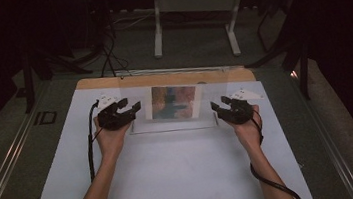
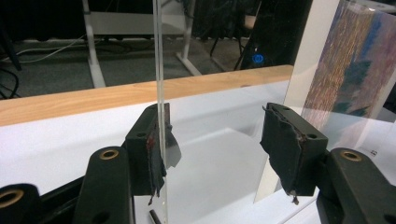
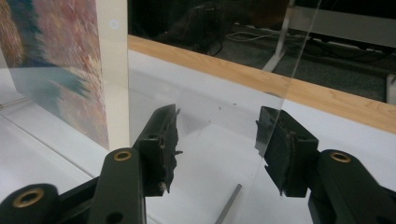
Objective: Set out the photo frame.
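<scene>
Your clear stand [image 1: 173, 123] sits upright on the bench [image 1: 172, 170], long axis running side to side, picture [image 1: 174, 101] facing you. Both your left hand-held gripper [image 1: 134, 106] and right hand-held gripper [image 1: 216, 106] stand open at its ends.

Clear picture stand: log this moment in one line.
stand: clear picture stand upright on table | picture inside | left gripper open at left edge | right gripper open at right edge
</scene>
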`<state>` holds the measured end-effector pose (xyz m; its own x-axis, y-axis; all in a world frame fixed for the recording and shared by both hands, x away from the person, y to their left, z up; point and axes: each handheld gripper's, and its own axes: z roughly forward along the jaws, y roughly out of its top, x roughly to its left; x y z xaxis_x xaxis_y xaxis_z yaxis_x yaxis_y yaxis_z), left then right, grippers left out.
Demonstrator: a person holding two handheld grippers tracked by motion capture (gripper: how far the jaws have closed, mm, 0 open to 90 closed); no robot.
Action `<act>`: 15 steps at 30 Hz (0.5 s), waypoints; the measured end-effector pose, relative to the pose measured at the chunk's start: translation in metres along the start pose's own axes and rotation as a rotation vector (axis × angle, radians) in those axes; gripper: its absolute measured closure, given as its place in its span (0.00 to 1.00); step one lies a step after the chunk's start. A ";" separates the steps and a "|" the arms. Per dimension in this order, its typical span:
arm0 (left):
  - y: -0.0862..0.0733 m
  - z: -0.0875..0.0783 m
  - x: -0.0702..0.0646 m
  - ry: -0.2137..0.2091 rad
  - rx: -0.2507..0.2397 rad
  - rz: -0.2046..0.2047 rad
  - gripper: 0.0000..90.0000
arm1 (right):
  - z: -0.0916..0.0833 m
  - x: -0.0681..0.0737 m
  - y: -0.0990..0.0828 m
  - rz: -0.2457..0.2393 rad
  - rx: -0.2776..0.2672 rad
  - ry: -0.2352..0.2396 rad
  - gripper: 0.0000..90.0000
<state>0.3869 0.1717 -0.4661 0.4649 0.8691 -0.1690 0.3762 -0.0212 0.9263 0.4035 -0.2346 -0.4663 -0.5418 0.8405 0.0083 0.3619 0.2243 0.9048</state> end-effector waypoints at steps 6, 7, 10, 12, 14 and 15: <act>-0.003 -0.008 -0.005 0.004 0.010 0.004 0.47 | -0.004 0.002 -0.003 -0.009 0.004 0.010 0.53; -0.003 -0.008 -0.005 0.003 0.011 0.003 0.47 | -0.005 0.003 -0.004 -0.012 0.003 0.009 0.53; -0.004 -0.010 -0.007 0.005 0.016 0.007 0.47 | -0.006 0.004 -0.007 -0.013 -0.003 0.008 0.53; -0.003 -0.011 -0.008 0.004 0.023 0.006 0.47 | -0.007 0.004 -0.007 -0.012 0.000 0.011 0.53; -0.003 -0.012 -0.009 0.003 0.026 0.006 0.47 | -0.008 0.003 -0.007 -0.015 0.003 0.011 0.53; -0.003 -0.012 -0.009 0.002 0.025 0.007 0.47 | -0.008 0.003 -0.008 -0.017 -0.001 0.013 0.53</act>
<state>0.3724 0.1699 -0.4639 0.4659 0.8700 -0.1613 0.3930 -0.0402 0.9186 0.3924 -0.2377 -0.4698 -0.5574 0.8303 -0.0014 0.3516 0.2376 0.9055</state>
